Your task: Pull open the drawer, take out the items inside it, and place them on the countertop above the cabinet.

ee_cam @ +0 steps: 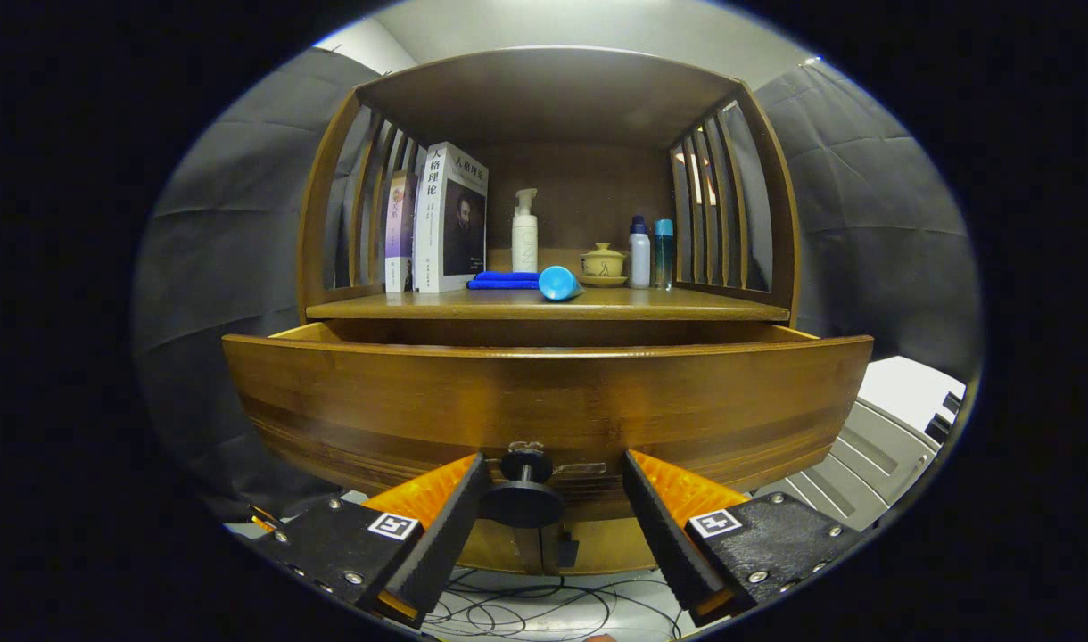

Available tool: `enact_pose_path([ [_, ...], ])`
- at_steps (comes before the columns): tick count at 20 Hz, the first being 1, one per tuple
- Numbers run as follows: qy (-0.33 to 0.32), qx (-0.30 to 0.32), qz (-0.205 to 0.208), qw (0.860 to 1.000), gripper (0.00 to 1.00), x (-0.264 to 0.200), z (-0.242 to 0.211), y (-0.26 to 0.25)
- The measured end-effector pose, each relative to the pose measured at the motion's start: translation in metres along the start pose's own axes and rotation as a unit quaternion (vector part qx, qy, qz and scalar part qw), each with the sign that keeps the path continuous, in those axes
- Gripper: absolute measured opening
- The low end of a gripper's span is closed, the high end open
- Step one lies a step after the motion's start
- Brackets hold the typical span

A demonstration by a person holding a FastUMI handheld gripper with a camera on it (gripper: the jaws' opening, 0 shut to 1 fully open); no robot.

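The wooden drawer (544, 401) stands pulled out from the cabinet, its curved front facing me; its inside is hidden behind the front panel. A dark round knob (523, 495) sticks out of the front's lower middle. My gripper (553, 473) is open, with the knob between the two fingers, nearer the left one, and neither finger pressing on it. Above the drawer lies the countertop (651, 306). On it a blue cup (559, 283) lies on its side next to a folded blue cloth (504, 280).
On the countertop stand two books (441, 218) at the left, a white pump bottle (524, 232), a small yellow lidded teacup (603, 262) and two small bottles (651, 252). Slatted wooden sides and a shelf roof enclose it. Cables (526, 611) lie on the floor below.
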State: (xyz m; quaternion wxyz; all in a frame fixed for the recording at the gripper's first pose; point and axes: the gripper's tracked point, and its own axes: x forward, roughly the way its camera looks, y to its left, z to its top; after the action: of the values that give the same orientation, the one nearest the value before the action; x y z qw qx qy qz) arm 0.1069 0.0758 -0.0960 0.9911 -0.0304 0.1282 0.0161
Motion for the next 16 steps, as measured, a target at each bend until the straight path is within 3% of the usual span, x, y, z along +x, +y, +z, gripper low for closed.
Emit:
enact_pose_path([
  [16,-0.013,-0.019,-0.008,1.0,0.95,0.06,0.01,0.002],
])
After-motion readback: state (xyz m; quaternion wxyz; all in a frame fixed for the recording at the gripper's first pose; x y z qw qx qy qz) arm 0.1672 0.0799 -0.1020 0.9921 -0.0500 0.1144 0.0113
